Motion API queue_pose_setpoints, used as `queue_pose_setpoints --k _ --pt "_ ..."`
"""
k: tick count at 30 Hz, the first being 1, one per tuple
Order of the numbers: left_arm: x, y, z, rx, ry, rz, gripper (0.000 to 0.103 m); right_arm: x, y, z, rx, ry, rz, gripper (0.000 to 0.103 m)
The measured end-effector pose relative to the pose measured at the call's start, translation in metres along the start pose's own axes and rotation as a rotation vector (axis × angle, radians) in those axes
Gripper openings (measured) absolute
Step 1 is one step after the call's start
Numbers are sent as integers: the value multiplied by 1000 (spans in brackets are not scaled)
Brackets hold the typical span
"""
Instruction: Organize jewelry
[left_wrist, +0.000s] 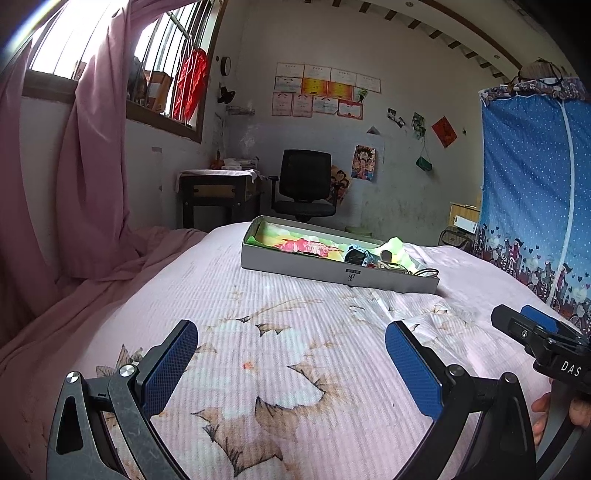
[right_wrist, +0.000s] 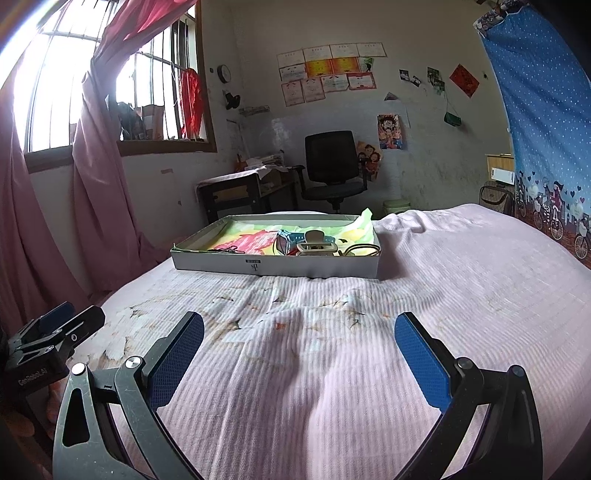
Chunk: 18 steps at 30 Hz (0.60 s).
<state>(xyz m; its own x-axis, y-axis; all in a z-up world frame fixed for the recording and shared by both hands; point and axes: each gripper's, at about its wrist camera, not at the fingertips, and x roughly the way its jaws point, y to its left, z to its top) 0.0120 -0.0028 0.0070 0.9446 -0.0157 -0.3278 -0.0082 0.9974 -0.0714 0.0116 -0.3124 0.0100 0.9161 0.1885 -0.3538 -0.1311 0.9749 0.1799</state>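
Both our left hand-held gripper and right hand-held gripper hover spread and empty; we should approach the far box slowly, targeting one piece.

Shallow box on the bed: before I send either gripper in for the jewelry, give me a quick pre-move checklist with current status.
1. Left gripper open and empty: ok.
2. Right gripper open and empty: ok.
3. Box lying flat on the bedspread, open top: ok.
4. Path from both grippers to the box free of things: ok, only bare bedspread between.
5. Items sit apart for a clean pick: not ok; the blue watch, beige hair clip and thin cord crowd the right end.
6. All jewelry already inside the box: cannot tell; the near wall hides part of the floor.
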Motion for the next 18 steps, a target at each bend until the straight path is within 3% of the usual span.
queue_pose_setpoints --k 18 --pt "-1 1 0 -4 -3 0 102 1 0 0 0 0 -1 102"
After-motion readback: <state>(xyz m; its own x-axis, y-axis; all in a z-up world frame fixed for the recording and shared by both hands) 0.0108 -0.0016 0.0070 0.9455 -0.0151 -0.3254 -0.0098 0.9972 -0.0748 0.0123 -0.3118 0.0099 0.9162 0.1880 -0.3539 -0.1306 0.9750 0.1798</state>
